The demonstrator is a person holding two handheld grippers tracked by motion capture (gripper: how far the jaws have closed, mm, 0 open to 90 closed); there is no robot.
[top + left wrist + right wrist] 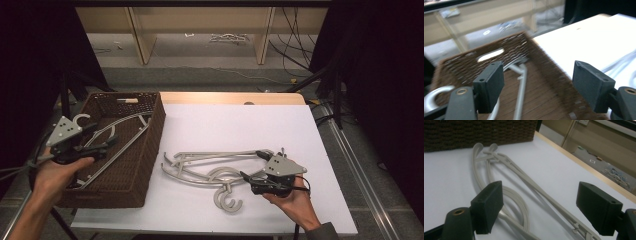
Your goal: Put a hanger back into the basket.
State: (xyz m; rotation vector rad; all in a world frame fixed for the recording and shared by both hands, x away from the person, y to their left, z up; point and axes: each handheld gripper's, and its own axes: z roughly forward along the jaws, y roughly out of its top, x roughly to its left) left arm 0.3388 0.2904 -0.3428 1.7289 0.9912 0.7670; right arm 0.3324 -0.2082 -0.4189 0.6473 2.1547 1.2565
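The grey plastic hangers [210,167] on the white table [280,125] look light, stiff and slick; a thin arm seems the best hold. They lie just ahead of and beneath the right gripper [256,169], between its wide-open, empty jaws. The left gripper [107,135], likewise open and empty, hovers over the basket [150,150].
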